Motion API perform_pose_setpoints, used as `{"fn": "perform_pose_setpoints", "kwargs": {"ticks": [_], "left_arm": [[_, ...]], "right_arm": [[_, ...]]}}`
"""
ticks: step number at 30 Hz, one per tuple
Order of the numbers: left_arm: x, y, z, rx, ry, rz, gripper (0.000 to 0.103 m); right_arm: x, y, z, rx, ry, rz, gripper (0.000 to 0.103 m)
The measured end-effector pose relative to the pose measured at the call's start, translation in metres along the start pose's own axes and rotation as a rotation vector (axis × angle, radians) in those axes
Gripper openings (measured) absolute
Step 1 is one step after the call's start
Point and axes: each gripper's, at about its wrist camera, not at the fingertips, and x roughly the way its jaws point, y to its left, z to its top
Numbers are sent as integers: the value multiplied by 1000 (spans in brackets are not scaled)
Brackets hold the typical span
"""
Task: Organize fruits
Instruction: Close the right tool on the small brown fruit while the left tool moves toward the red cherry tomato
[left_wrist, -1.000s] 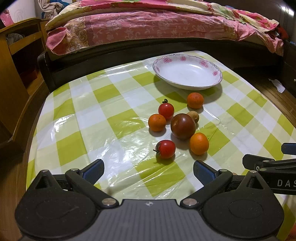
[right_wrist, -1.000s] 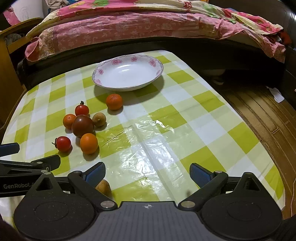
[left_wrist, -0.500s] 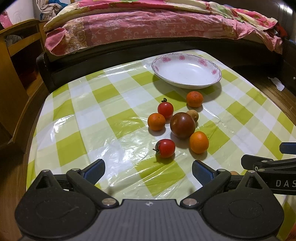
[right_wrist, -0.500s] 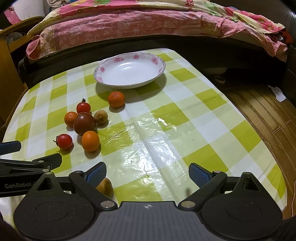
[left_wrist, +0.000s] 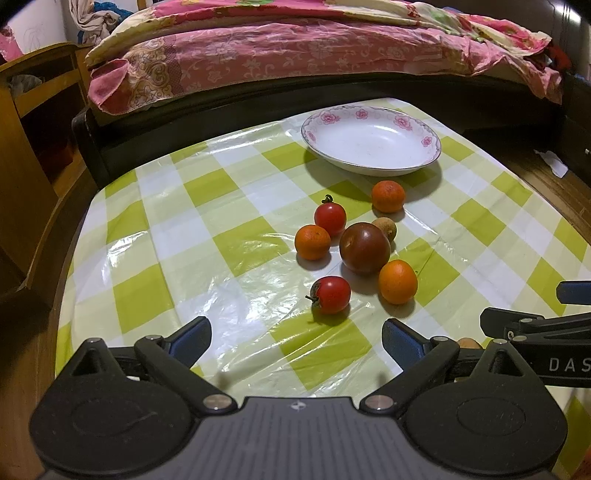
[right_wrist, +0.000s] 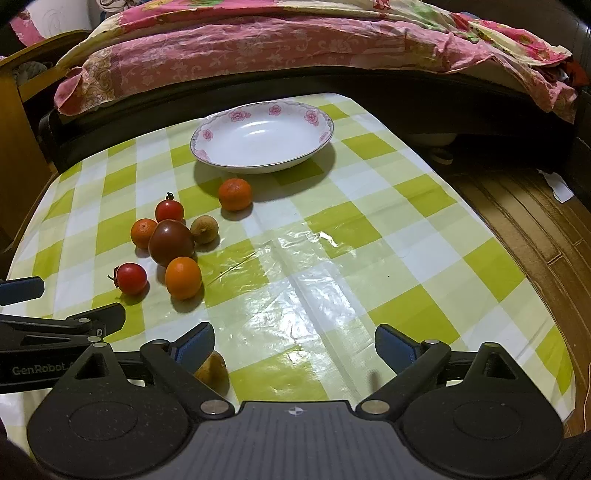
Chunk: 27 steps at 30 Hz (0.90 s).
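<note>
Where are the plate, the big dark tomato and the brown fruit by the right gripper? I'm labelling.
plate (right_wrist: 207, 134): right wrist view, flowered rim.
dark tomato (left_wrist: 364, 247): left wrist view, middle.
brown fruit (right_wrist: 214, 371): right wrist view, visible side.

Fruits (left_wrist: 364, 247) clustered before plate (left_wrist: 371, 168) on table (left_wrist: 155, 236)

A glossy, crinkled green-and-white checked plastic cloth (right_wrist: 332, 236) covers the desk. A shiny white ceramic plate with pink flowers (right_wrist: 321, 127) sits on it. The large dark red tomato (left_wrist: 364, 248) looks smooth and glossy. Matt black plastic left gripper (left_wrist: 295, 338); wooden plank floor (right_wrist: 524, 221)
</note>
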Motion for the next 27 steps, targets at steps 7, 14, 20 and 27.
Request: {"fn": "perform_pose_setpoints", "kwargs": {"ticks": [7,14,20,27], "left_arm": [[1,0,0,3,0,4,103],[2,1,0,5,2,1,102],[3,2,-3,13,3,1,102],[4,3,-9,37,1,-19,98]], "right_arm": [[0,1,-1,-2,1,2,89],[2,4,-2,-11,9,8,87],[3,5,-2,-17,19,19,86],[6,8,-4,-28,36,38,83]]}}
